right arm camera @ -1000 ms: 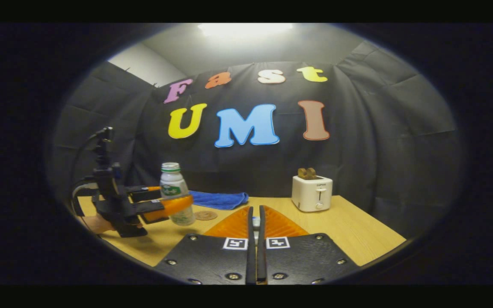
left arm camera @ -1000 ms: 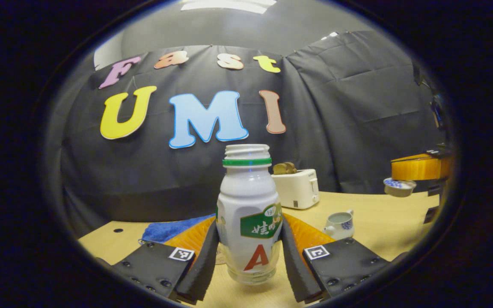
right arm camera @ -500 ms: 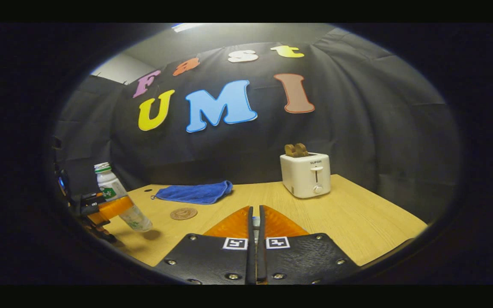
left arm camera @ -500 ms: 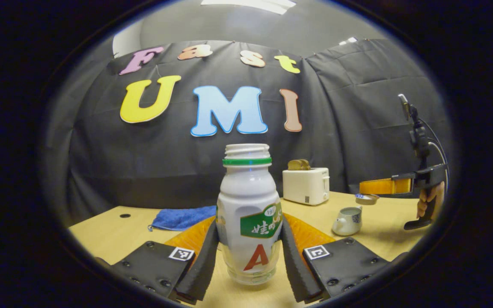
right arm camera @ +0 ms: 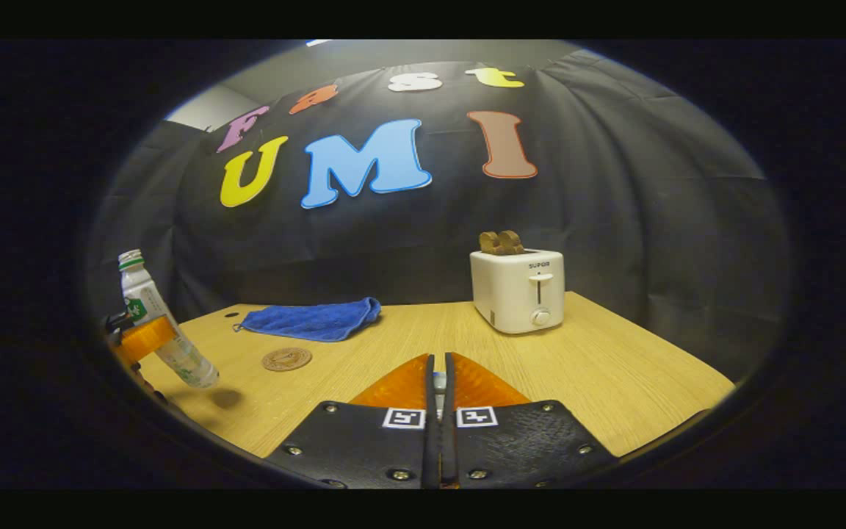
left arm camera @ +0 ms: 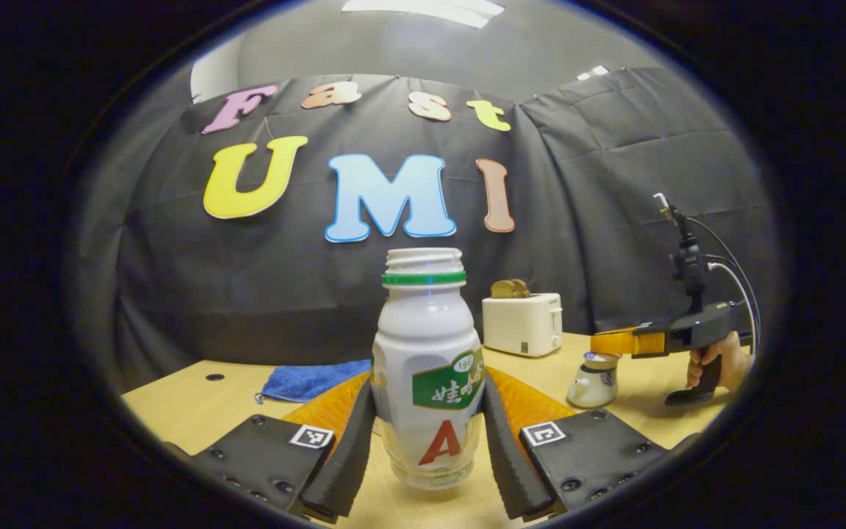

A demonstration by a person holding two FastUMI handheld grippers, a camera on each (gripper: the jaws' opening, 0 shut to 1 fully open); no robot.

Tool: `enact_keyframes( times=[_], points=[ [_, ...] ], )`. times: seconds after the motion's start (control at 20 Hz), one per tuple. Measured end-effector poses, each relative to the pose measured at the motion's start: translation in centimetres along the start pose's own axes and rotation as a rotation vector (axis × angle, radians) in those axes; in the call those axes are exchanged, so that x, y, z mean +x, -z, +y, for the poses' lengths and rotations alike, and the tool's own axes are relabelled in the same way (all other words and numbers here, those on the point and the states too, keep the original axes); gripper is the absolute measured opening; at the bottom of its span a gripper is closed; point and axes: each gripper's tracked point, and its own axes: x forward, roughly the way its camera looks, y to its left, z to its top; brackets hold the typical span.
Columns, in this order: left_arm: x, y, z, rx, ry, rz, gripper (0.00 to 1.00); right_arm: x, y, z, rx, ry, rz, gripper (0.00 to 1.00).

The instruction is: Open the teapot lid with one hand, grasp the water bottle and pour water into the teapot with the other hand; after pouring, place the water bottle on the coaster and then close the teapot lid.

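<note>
My left gripper [left arm camera: 428,386] is shut on the white water bottle [left arm camera: 427,345], which has a green neck ring and no cap. In the right gripper view this bottle [right arm camera: 145,305] leans, held off the table over its shadow at the far left. The coaster [right arm camera: 286,358] lies bare to its right. My right gripper [right arm camera: 438,364] is shut, with a bit of the lid's knob between its fingers. In the left gripper view that right gripper [left arm camera: 606,344] holds the lid [left arm camera: 601,360] at the top of the small white teapot [left arm camera: 592,386]. A hand [left arm camera: 717,364] grips its handle.
A white toaster [right arm camera: 517,290] with bread in it stands at the back of the wooden table [right arm camera: 614,382]. A blue cloth [right arm camera: 313,322] lies behind the coaster. Black cloth walls close the table in behind and at the sides.
The right gripper has come down with the lid from above the teapot to its top. The left gripper keeps its hold on the bottle, which has swung to the far left in the right gripper view.
</note>
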Motion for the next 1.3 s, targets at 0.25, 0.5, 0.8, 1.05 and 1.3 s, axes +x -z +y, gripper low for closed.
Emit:
enact_keyframes(
  times=[0.25,0.5,0.8,1.05,1.3],
  points=[
    [-0.1,0.2,0.5,-0.011,-0.01,0.008,0.83,0.4,0.7,0.2,-0.015,0.0,0.017,0.01],
    [0.2,0.4,1.1,-0.014,-0.022,0.017,0.83,0.8,1.4,0.3,-0.029,0.006,0.034,0.01],
    [0.7,0.9,2.1,-0.054,-0.034,0.035,0.8,0.7,1.7,0.6,-0.063,0.022,0.028,0.0],
    [1.0,1.0,2.9,-0.091,-0.047,0.033,0.82,-1.6,-0.8,0.5,0.032,0.003,-0.061,0.45],
    [4.7,0.7,4.6,-0.082,-0.075,0.03,0.78,-7.3,-2.1,3.1,0.099,-0.05,-0.138,0.97]
  ],
)
